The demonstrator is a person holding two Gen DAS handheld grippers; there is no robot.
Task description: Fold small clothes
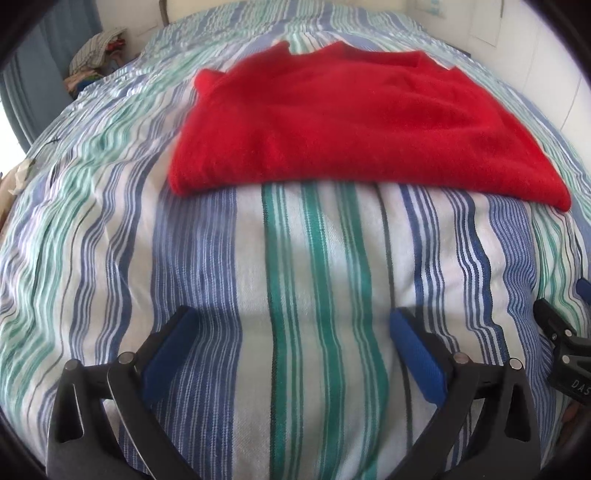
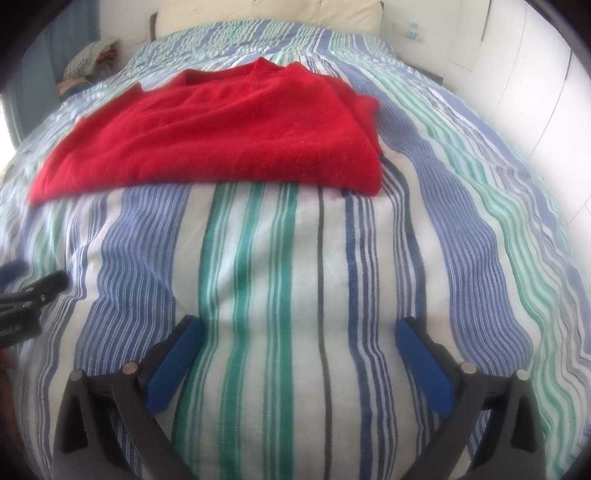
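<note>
A red knitted sweater lies folded flat on the striped bedspread, its folded edge towards me. In the right wrist view the same red sweater lies ahead and a little to the left. My left gripper hovers over bare bedspread short of the sweater, open, blue pads wide apart with nothing between them. My right gripper is likewise open over the bedspread, clear of the sweater. Each gripper shows at the edge of the other's view: the right gripper at the right, the left gripper at the left.
A heap of other clothes sits at the far left corner of the bed. A cream pillow or headboard lies beyond the bed's far end. White cupboard doors stand along the right. A blue curtain hangs at the left.
</note>
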